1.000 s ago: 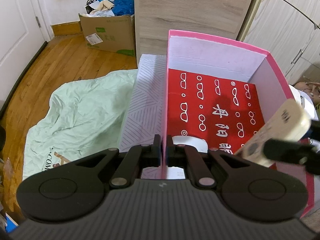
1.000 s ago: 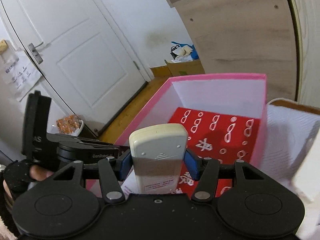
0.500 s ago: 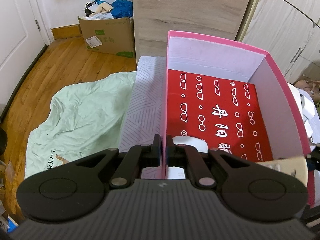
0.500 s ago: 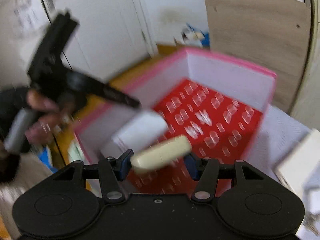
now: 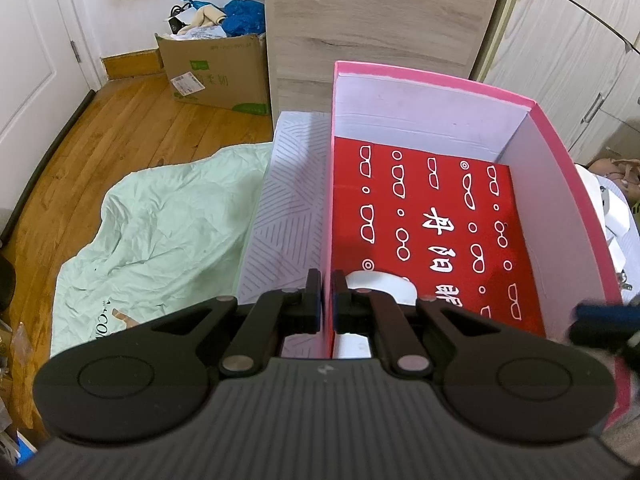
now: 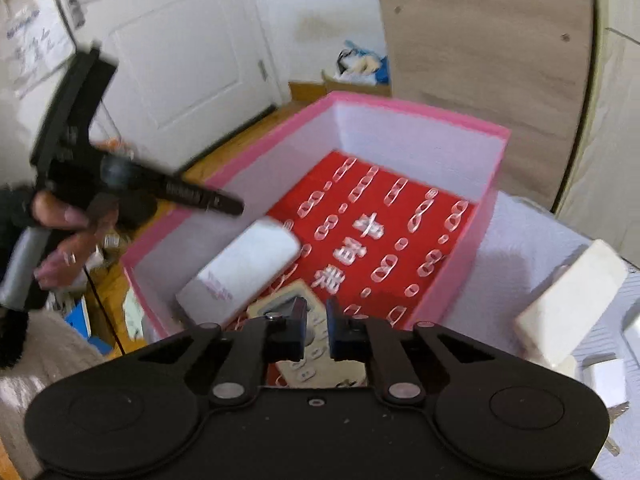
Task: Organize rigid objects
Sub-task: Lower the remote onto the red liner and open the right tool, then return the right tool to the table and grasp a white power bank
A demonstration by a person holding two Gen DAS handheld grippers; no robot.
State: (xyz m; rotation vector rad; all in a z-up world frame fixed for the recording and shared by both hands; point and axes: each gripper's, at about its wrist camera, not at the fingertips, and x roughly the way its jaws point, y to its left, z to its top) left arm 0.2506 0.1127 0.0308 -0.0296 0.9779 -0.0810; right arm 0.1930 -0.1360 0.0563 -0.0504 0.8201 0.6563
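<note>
A pink box (image 5: 560, 184) with a red printed floor stands open on a patterned white surface. My left gripper (image 5: 327, 300) is shut on the box's left wall; from the right wrist it appears as the left gripper (image 6: 224, 204) in a hand. A cream remote (image 6: 280, 308) lies buttons-up on the red floor beside a white rounded box (image 6: 244, 272). My right gripper (image 6: 316, 320) hovers over the remote. Its jaws are closing with nothing between them and only a narrow gap left. The right gripper (image 5: 600, 320) shows blurred at the box's right wall.
A white block (image 6: 572, 304) and small white pieces (image 6: 604, 376) lie right of the box. A mint sheet (image 5: 160, 232) covers the floor to the left. A cardboard box (image 5: 216, 68) and a wooden cabinet (image 5: 380, 20) stand behind.
The right gripper let go of the cream remote, which now lies in the box, and its jaws have drawn nearly together. The left gripper has kept still on the wall.
</note>
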